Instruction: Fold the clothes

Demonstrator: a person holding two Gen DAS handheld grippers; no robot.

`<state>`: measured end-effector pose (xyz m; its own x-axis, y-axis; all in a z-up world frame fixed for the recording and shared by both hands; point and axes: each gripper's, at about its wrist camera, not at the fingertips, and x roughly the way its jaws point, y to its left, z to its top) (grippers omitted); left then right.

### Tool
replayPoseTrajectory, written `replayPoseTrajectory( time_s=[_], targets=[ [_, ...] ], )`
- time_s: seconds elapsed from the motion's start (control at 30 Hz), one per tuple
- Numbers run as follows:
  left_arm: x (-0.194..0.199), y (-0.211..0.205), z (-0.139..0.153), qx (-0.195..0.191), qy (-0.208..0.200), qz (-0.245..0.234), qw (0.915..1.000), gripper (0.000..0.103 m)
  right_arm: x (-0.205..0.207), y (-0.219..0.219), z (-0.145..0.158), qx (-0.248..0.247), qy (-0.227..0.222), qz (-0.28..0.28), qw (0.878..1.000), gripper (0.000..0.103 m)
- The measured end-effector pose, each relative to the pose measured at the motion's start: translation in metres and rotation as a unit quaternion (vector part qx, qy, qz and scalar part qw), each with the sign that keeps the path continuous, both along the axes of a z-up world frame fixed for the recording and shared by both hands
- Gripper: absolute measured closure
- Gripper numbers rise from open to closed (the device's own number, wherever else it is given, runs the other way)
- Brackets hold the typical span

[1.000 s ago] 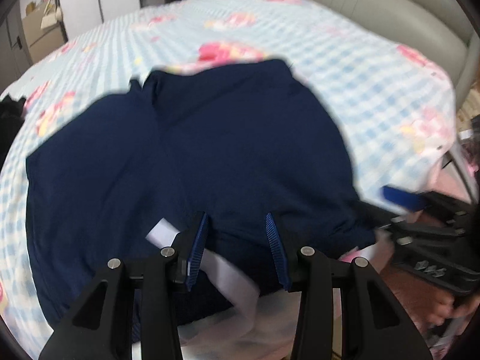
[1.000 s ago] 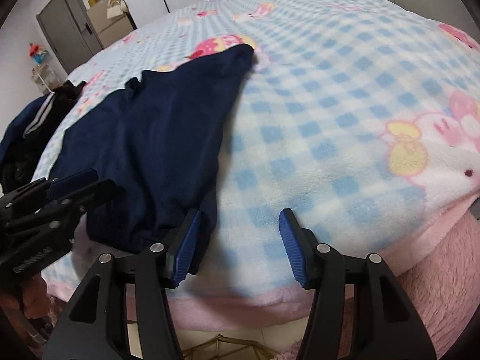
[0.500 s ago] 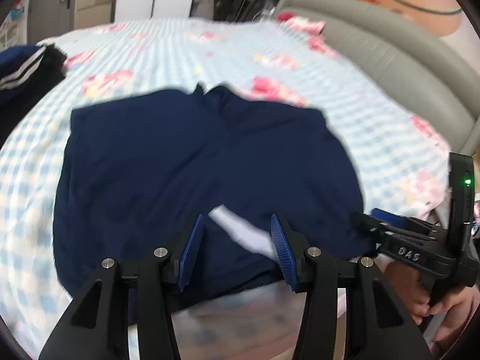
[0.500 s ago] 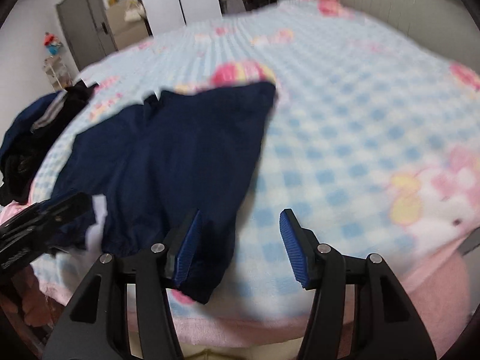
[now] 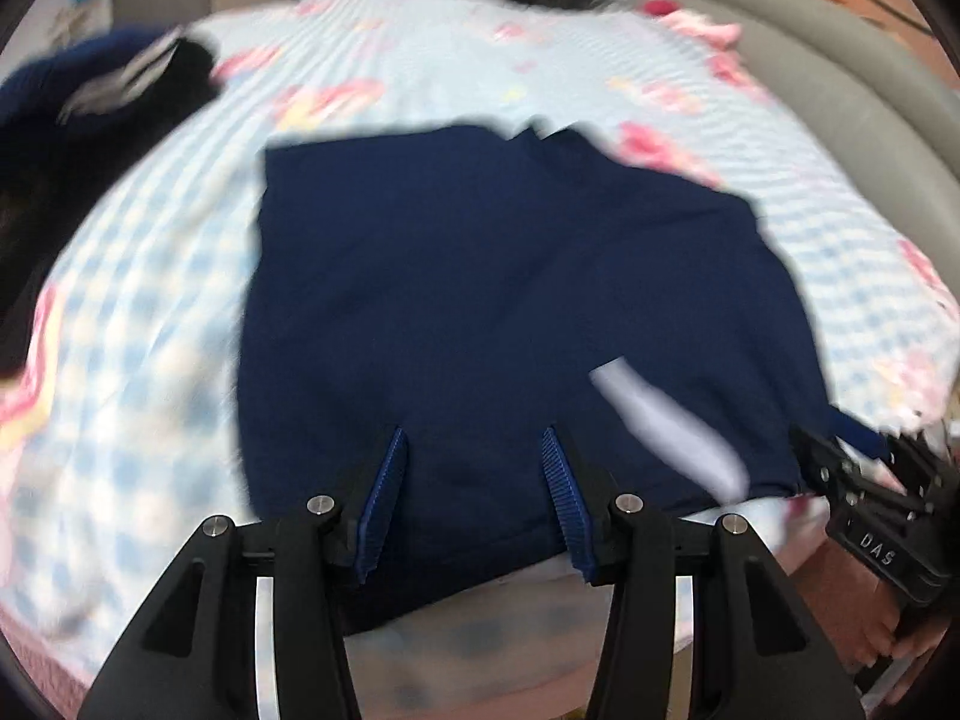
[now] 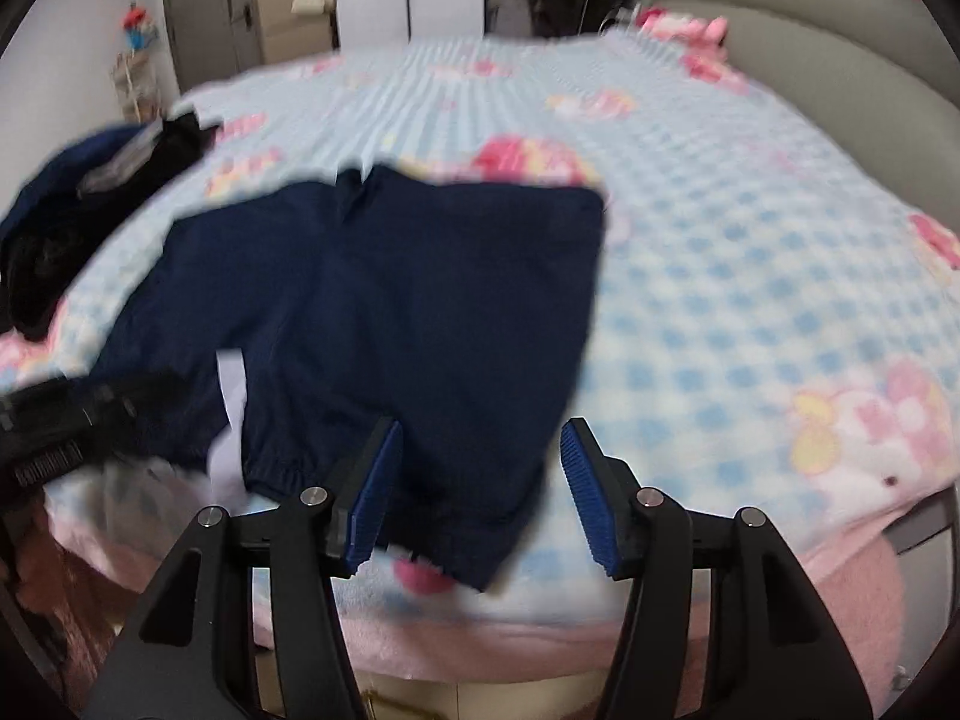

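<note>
- Your left claw (image 5: 474, 492) hangs over the navy shorts (image 5: 510, 312) on the bed (image 5: 150, 300), jaws apart, gripping nothing.
- Your right claw (image 6: 480, 486) also stands apart, empty.

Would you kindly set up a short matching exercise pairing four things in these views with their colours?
Things:
1. shorts
2. blanket
3. headboard
4. strip on the shorts

Colours:
A. grey
B. white
C. navy blue
D. light blue check with pink prints

Pairs: 1-C, 2-D, 3-A, 4-B
</note>
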<state>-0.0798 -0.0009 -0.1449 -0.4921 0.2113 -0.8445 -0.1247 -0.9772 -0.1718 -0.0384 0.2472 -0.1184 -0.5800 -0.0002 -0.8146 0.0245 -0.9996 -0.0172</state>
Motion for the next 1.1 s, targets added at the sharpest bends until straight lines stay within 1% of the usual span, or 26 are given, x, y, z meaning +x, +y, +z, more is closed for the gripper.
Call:
replayPoseTrajectory(
  time_s=[0.03,0.07,0.1,0.13,0.23,0.3,0.33,0.37,0.43,0.5,0.57,0.63,0.73,0.77,0.8,0.87,0.93,0.97,1.03,1.1],
  targets=[
    [0.008,-0.008,0.0,0.014,-0.008,-0.002,0.9999,0.054,0.0,0.003,-0.008,-0.003,-0.02,-0.006,1.0,0.047],
    [0.014,-0.02,0.0,0.057,-0.005,-0.006,0.9983,0.053,-0.001,0.005,-0.017,-0.007,-0.039,-0.012,0.999,0.047],
    [0.02,-0.032,0.001,0.099,-0.002,-0.009,0.995,0.053,0.003,0.011,-0.016,-0.022,-0.041,-0.019,0.999,0.047],
    [0.024,-0.043,0.005,0.127,0.004,-0.002,0.9919,0.052,0.007,0.017,-0.011,-0.032,-0.036,-0.029,0.998,0.047],
    [0.028,-0.063,0.017,0.1,0.038,0.028,0.9938,0.051,0.014,0.029,0.008,-0.052,-0.005,-0.055,0.997,0.046],
    [0.02,-0.062,0.018,0.026,0.053,0.034,0.9977,0.051,0.012,0.032,0.016,-0.056,0.019,-0.068,0.996,0.045],
    [0.016,-0.062,0.016,-0.003,0.045,0.034,0.9984,0.051,0.008,0.032,0.017,-0.053,0.026,-0.069,0.996,0.045],
    [0.014,-0.064,0.011,-0.028,0.031,0.034,0.9986,0.051,0.002,0.03,0.014,-0.043,0.019,-0.068,0.997,0.045],
    [0.016,-0.071,0.002,-0.04,0.009,0.037,0.9985,0.051,-0.01,0.026,0.004,-0.022,-0.004,-0.067,0.998,0.045],
    [0.025,-0.081,0.002,-0.026,0.016,0.038,0.9988,0.051,-0.012,0.027,-0.006,-0.019,-0.031,-0.073,0.997,0.045],
    [0.03,-0.085,0.006,-0.021,0.027,0.035,0.9988,0.051,0.002,0.028,-0.009,-0.022,-0.032,-0.078,0.996,0.045],
    [0.03,-0.091,0.015,0.007,0.042,0.042,0.9982,0.051,0.009,0.032,-0.009,-0.029,-0.029,-0.08,0.996,0.045],
    [0.011,-0.106,0.026,0.046,0.053,0.055,0.996,0.051,0.014,0.037,-0.003,-0.049,-0.016,-0.085,0.995,0.045],
    [0.003,-0.108,0.027,0.056,0.053,0.057,0.9954,0.051,0.005,0.038,0.001,-0.049,-0.009,-0.082,0.995,0.045],
    [-0.011,-0.106,0.026,0.075,0.048,0.05,0.9948,0.051,0.001,0.037,0.004,-0.047,-0.005,-0.076,0.996,0.045],
    [-0.033,-0.097,0.02,0.096,0.038,0.037,0.9939,0.051,-0.008,0.033,0.009,-0.044,0.0,-0.063,0.997,0.045],
    [-0.05,-0.084,0.01,0.082,0.03,0.027,0.9958,0.051,-0.016,0.029,0.013,-0.043,-0.001,-0.057,0.997,0.045],
    [-0.057,-0.082,0.005,0.059,0.023,0.027,0.9976,0.056,-0.02,0.027,0.012,-0.04,-0.002,-0.053,0.998,0.045],
    [-0.062,-0.077,-0.006,-0.007,-0.002,0.039,0.9992,0.063,-0.028,0.024,0.01,-0.032,-0.005,-0.047,0.998,0.045],
    [-0.06,-0.086,-0.006,0.002,0.003,0.048,0.9989,0.063,-0.035,0.025,0.005,-0.022,-0.016,-0.049,0.998,0.045]
  ],
)
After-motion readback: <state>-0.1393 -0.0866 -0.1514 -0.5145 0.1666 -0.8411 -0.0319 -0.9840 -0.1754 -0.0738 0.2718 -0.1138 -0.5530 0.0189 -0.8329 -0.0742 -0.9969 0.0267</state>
